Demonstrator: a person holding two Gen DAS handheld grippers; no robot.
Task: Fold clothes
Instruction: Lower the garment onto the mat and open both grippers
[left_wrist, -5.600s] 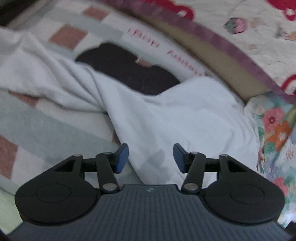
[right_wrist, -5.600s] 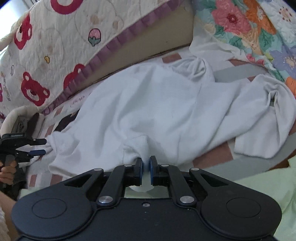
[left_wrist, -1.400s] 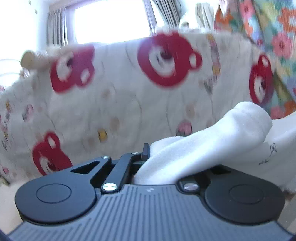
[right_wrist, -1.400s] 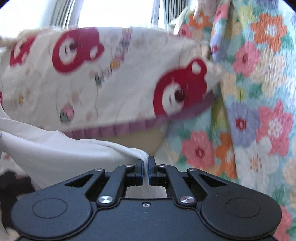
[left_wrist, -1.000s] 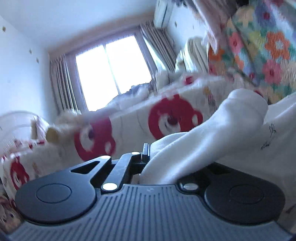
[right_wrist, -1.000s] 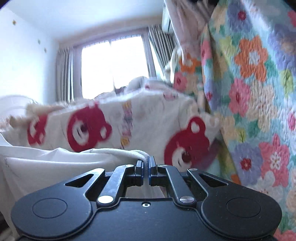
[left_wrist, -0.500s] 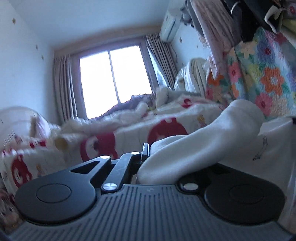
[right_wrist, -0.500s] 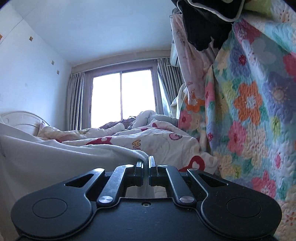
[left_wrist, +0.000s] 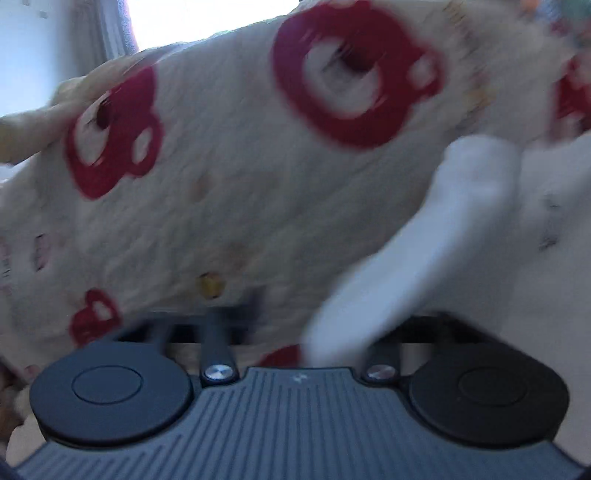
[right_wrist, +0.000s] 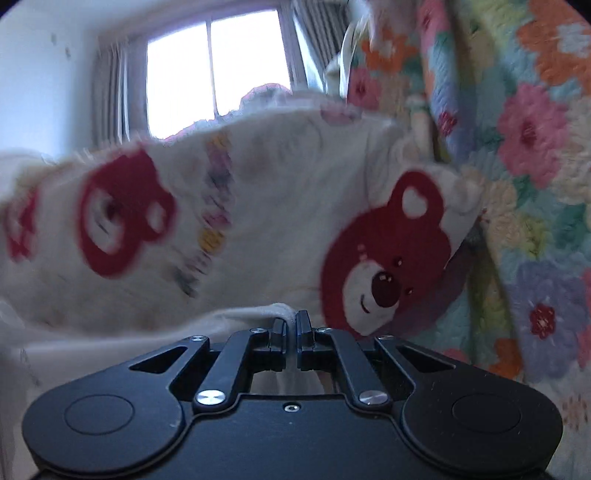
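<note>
Half a second ago both cameras looked level at the window; now they tip down toward the bear quilt (right_wrist: 258, 229). My right gripper (right_wrist: 290, 334) pinches the white garment (right_wrist: 236, 317); my left gripper (left_wrist: 314, 317) is too blurred to tell, cloth draped over it. I judge I'm lowering the garment to lay it.

No legible text anywhere (lettering on the bear quilt (right_wrist: 218, 221) too blurred)

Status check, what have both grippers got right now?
Right gripper shut on white garment. Left gripper blurred, garment draped over it, grip unclear. Bear quilt close ahead.
</note>
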